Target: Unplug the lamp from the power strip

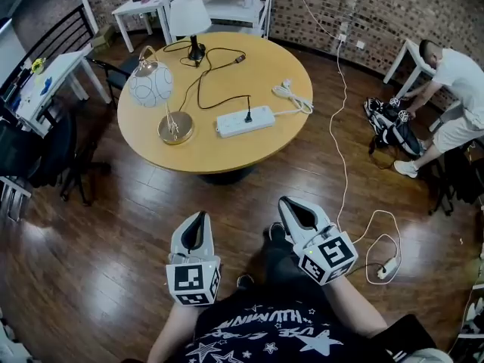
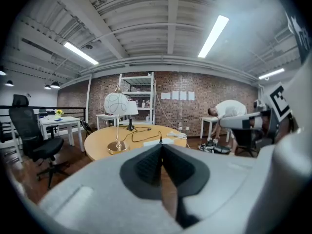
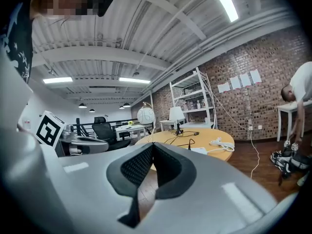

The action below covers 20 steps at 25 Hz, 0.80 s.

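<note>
A white power strip (image 1: pixel 244 120) lies on the round wooden table (image 1: pixel 280 66), with one black plug (image 1: pixel 247 116) standing in it. The plug's black cord (image 1: pixel 204 82) runs back toward a lamp with a white shade and a black base (image 1: pixel 189 17). A globe lamp on a brass base (image 1: pixel 151 85) stands at the table's left. My left gripper (image 1: pixel 201 218) and right gripper (image 1: pixel 285 203) hang over the floor well short of the table. Both are shut with nothing between the pads. The strip (image 2: pixel 161 141) shows far off past the left gripper (image 2: pixel 161 147); the strip (image 3: pixel 200 150) lies beyond the right gripper (image 3: pixel 152 147).
A coiled white cable (image 1: pixel 291 95) lies on the table's right side. A white extension lead (image 1: pixel 382 263) trails over the floor at my right. A person (image 1: pixel 454 74) bends over a bag (image 1: pixel 389 123) at the far right. Office chairs (image 1: pixel 45 153) and a white desk (image 1: pixel 45 78) stand left.
</note>
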Motion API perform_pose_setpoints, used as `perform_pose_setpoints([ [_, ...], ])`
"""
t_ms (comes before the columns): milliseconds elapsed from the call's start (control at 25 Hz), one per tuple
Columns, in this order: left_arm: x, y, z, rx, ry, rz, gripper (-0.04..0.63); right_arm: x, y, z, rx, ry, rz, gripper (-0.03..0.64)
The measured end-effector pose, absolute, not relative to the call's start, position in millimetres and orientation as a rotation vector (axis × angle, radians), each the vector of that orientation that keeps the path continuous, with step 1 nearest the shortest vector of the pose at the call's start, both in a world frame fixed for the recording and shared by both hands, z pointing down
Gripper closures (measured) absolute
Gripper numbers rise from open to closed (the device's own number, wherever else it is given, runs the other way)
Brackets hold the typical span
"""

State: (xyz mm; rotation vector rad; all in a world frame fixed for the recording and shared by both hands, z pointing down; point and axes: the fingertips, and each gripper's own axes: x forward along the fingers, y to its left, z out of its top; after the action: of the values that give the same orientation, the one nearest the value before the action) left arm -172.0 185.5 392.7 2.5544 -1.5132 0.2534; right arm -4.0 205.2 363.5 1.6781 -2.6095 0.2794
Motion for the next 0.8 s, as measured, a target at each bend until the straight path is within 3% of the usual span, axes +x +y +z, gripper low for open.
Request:
perform_pose_setpoints([
  [360, -156.6, 122.4, 381.4, 2.488, -1.719, 0.193, 0.592, 30.0, 118.0, 363.3, 1.637, -2.676, 0.277, 0.608],
  [800, -91.1, 28.5, 397.4, 2.472, -1.752, 0.306, 0.592, 89.9, 26.3, 388.3, 1.495, -2.678, 0.261, 0.609],
])
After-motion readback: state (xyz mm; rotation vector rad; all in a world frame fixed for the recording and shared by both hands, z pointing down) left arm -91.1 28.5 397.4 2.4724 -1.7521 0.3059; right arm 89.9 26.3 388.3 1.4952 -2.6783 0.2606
